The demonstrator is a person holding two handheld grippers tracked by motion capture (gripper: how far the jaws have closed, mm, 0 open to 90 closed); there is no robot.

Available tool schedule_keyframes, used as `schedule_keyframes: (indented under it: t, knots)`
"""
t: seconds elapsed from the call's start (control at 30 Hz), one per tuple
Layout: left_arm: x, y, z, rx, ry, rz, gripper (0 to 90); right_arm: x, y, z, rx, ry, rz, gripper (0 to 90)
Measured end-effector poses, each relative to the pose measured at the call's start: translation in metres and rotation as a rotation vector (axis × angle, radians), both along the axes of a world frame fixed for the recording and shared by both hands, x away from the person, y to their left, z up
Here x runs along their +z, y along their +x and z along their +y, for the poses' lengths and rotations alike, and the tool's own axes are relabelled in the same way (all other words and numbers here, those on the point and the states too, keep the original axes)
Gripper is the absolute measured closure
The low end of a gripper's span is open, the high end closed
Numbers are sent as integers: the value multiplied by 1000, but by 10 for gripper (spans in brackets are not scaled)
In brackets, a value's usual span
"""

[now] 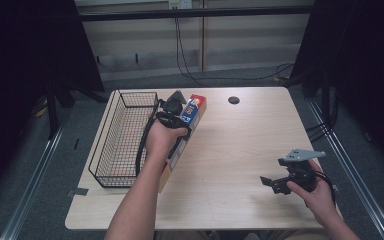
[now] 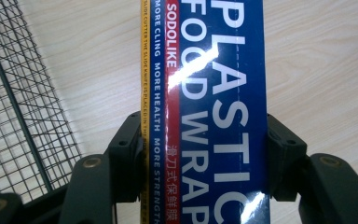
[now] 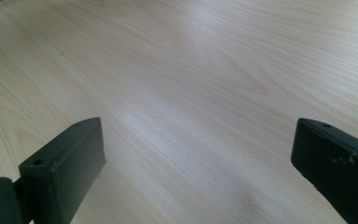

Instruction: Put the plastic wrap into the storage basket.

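Note:
A long blue, red and yellow plastic wrap box (image 1: 192, 112) lies along the table just right of a black wire basket (image 1: 111, 131). My left gripper (image 1: 172, 111) is shut on that box; in the left gripper view both jaws press the sides of the plastic wrap box (image 2: 205, 112), with the wire basket (image 2: 14, 116) at the left. My right gripper (image 1: 275, 184) hovers low over the table's near right part, open. In the right gripper view its jaws stand wide apart over bare wood with nothing between them.
The light wooden table (image 1: 245, 140) has a round cable hole (image 1: 233, 100) near its far edge. The wire basket sits along the left edge. Black curtains hang at both sides and cables trail on the floor behind.

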State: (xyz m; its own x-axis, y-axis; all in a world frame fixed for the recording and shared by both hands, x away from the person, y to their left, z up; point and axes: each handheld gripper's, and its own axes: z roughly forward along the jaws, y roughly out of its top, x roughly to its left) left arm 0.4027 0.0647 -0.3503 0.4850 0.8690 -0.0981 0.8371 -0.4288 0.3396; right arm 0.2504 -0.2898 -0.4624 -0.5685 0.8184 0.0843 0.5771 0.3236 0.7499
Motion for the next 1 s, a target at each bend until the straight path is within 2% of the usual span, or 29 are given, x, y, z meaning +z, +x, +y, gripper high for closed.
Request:
schedule_keyframes:
  t: [0.07, 0.13, 0.33, 0.53, 0.6, 0.7, 0.73, 0.77, 0.9, 0.97, 1.0]
  knots:
    - [1, 0, 1, 15, -7, 0, 427, 0, 0, 0, 0, 1, 0, 24]
    - [3, 1, 3, 7, 3, -1, 427, 0, 0, 0, 3, -1, 0, 24]
    - [7, 1, 7, 24, -9, -14, 427, -1, 0, 1, 10, -2, 1, 24]
    - [11, 2, 12, 40, 4, -11, 427, 0, 0, 1, 10, 3, 3, 24]
    - [11, 2, 14, 54, -5, -12, 427, 0, 0, 2, 12, 3, 4, 24]
    - [12, 3, 17, 44, 11, -10, 427, -1, 0, 1, 14, 3, 4, 24]
    - [11, 2, 18, 59, 5, -16, 426, -1, 0, 1, 15, 4, 5, 24]
    - [12, 3, 20, 48, 17, -8, 426, -1, 0, 1, 16, 4, 6, 24]
    - [12, 3, 25, 76, 12, -20, 426, -1, 0, 1, 12, 2, 9, 24]
    - [12, 4, 27, 67, 19, -21, 426, -1, 0, 1, 10, 5, 4, 24]
    - [11, 3, 27, 85, 8, -21, 426, -1, 0, 1, 10, 5, 4, 24]
